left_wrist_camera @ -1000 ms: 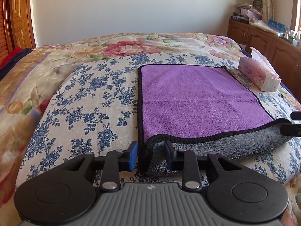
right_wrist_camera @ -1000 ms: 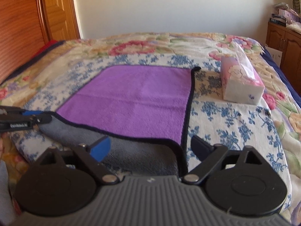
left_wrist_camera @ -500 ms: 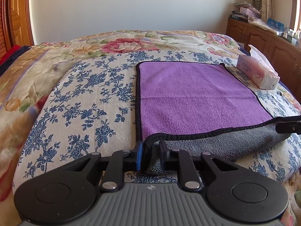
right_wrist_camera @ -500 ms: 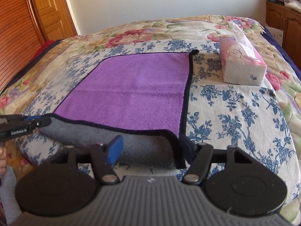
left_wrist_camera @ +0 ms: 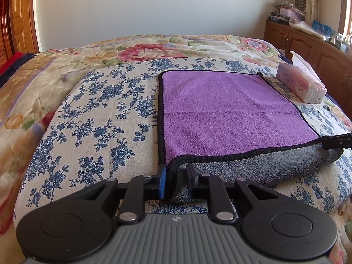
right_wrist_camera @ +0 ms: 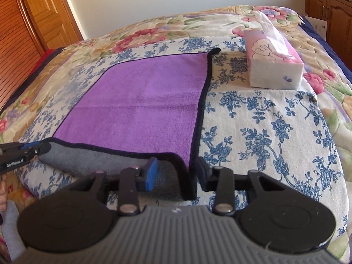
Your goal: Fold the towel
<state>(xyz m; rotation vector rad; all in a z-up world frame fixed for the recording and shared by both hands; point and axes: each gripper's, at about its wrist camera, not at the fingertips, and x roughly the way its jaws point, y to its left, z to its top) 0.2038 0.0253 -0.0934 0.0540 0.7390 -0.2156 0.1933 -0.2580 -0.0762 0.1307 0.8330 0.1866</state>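
On the bed, over a cream cotton cover printed with blue flower sprays [left_wrist_camera: 94, 132]: one square purple microfibre towel with grey underside and black bound edge [left_wrist_camera: 220, 114], lying flat except along its near edge, which is turned up so the grey face shows as a band from corner to corner.

Left gripper [left_wrist_camera: 176, 179]: black two-finger tool, blue pad on its left finger. Set at the towel's near left corner, the raised black hem standing between the fingers; a narrow gap remains on the right side, so the grip looks loose or only partly closed, though the view does not settle whether the pads press the cloth.

Right gripper [right_wrist_camera: 176, 171]: same pattern. Fingers spread wider, straddling the towel's near right corner, with grey fabric and the black hem between them; not clamped. In the left wrist view its tip [left_wrist_camera: 336, 140] meets that corner at the right margin.

Pink-and-white soft pack of cotton tissues [right_wrist_camera: 272, 66]: on the cover to the right of the towel's far right corner, near but apart.

Floral quilt in pink, green and cream [left_wrist_camera: 149, 48]: beneath and beyond the blue-printed cover.
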